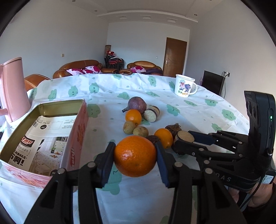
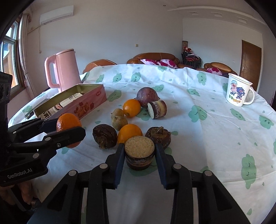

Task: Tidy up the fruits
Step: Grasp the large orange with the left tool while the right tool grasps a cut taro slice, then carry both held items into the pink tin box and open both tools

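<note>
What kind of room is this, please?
Most likely a living room in a home. Brown leather sofas with floral cushions stand behind the table, an air conditioner hangs on the wall, and a pink kettle and a cartoon mug stand on the cloud-print cloth.

Both pictures are bright with daylight. In the right wrist view a window (image 2: 8, 56) on the far left lets the sun in, and the glass looks almost white. The white walls look a bit grey and soft. A small shiny spot sits on the big orange (image 1: 135, 156) in the left wrist view. Soft, pale shadows lie under the fruit on the tablecloth (image 2: 198, 137). The near black gripper parts look dark with little detail. The middle of each picture is sharp. Straight lines bend near the edges, so the table looks round and the walls curve. The corners are black, because the lens makes a round picture.
</note>
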A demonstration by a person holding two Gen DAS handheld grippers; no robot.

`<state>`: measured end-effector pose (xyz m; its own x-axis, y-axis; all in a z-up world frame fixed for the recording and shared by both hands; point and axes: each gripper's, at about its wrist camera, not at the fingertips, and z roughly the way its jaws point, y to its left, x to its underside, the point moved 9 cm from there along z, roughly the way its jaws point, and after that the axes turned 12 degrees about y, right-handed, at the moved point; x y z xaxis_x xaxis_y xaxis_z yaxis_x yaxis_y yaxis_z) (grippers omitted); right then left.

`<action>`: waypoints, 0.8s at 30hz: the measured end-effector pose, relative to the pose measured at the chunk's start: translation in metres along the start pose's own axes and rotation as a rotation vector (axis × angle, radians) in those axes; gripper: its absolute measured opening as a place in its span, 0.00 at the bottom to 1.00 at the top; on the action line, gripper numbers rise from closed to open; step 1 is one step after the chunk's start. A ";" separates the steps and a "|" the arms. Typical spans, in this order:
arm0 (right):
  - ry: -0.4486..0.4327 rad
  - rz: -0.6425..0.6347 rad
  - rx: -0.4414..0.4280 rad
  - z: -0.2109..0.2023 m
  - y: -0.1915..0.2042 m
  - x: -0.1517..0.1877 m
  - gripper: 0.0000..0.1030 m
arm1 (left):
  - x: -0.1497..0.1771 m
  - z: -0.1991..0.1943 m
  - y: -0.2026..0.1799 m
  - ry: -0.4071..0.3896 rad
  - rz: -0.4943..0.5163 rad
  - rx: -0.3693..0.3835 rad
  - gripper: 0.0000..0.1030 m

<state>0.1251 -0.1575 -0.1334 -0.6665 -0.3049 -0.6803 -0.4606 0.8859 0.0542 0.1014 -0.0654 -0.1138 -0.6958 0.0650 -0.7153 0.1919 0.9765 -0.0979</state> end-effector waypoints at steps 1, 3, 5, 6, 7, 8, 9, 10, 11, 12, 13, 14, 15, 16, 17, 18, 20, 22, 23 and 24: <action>-0.010 0.003 -0.002 -0.002 0.000 -0.001 0.36 | -0.001 -0.002 0.000 -0.008 0.002 -0.006 0.47; -0.030 0.002 -0.004 -0.007 0.000 -0.002 0.36 | -0.003 -0.006 0.000 -0.020 0.006 -0.015 0.47; -0.052 -0.003 -0.003 -0.012 0.001 -0.005 0.36 | -0.005 -0.009 0.000 -0.031 0.012 -0.030 0.47; -0.064 -0.005 -0.006 -0.015 0.002 -0.007 0.36 | -0.006 -0.010 0.001 -0.035 0.013 -0.037 0.47; -0.076 -0.007 -0.011 -0.017 0.004 -0.008 0.36 | -0.006 -0.011 0.001 -0.037 0.014 -0.045 0.47; -0.088 -0.010 -0.016 -0.020 0.005 -0.010 0.36 | -0.007 -0.012 0.002 -0.041 0.015 -0.054 0.47; -0.099 -0.014 -0.020 -0.022 0.007 -0.011 0.36 | -0.008 -0.013 0.002 -0.045 0.018 -0.064 0.47; -0.107 -0.017 -0.024 -0.024 0.008 -0.012 0.36 | -0.008 -0.014 0.003 -0.049 0.019 -0.074 0.47; -0.114 -0.020 -0.028 -0.026 0.010 -0.014 0.36 | -0.009 -0.016 0.005 -0.053 0.018 -0.079 0.47; -0.120 -0.025 -0.033 -0.027 0.012 -0.015 0.36 | -0.009 -0.017 0.006 -0.057 0.017 -0.081 0.47; -0.127 -0.029 -0.036 -0.029 0.014 -0.016 0.36 | -0.010 -0.019 0.007 -0.061 0.015 -0.084 0.47; -0.133 -0.034 -0.038 -0.030 0.016 -0.018 0.36 | -0.010 -0.020 0.009 -0.065 0.014 -0.091 0.47; -0.137 -0.039 -0.040 -0.031 0.018 -0.019 0.36 | -0.011 -0.022 0.010 -0.068 0.015 -0.101 0.47; -0.139 -0.044 -0.044 -0.032 0.020 -0.020 0.36 | -0.012 -0.023 0.011 -0.073 0.013 -0.107 0.47; -0.141 -0.050 -0.046 -0.032 0.022 -0.022 0.36 | -0.013 -0.025 0.013 -0.078 0.011 -0.108 0.47; -0.144 -0.056 -0.049 -0.032 0.024 -0.023 0.36 | -0.013 -0.026 0.014 -0.080 0.010 -0.108 0.47; -0.149 -0.066 -0.053 -0.033 0.028 -0.027 0.36 | -0.014 -0.028 0.016 -0.084 0.005 -0.117 0.47; -0.154 -0.077 -0.058 -0.034 0.033 -0.031 0.36 | -0.015 -0.031 0.019 -0.089 0.000 -0.121 0.47; -0.157 -0.084 -0.059 -0.035 0.035 -0.033 0.36 | -0.016 -0.032 0.020 -0.090 -0.003 -0.121 0.47; -0.162 -0.091 -0.058 -0.035 0.037 -0.036 0.36 | -0.016 -0.033 0.022 -0.093 -0.006 -0.124 0.47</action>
<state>0.1111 -0.1263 -0.0813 -0.5196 -0.3181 -0.7930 -0.5507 0.8343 0.0262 0.0939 -0.0380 -0.0816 -0.6285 0.0453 -0.7765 0.0970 0.9951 -0.0206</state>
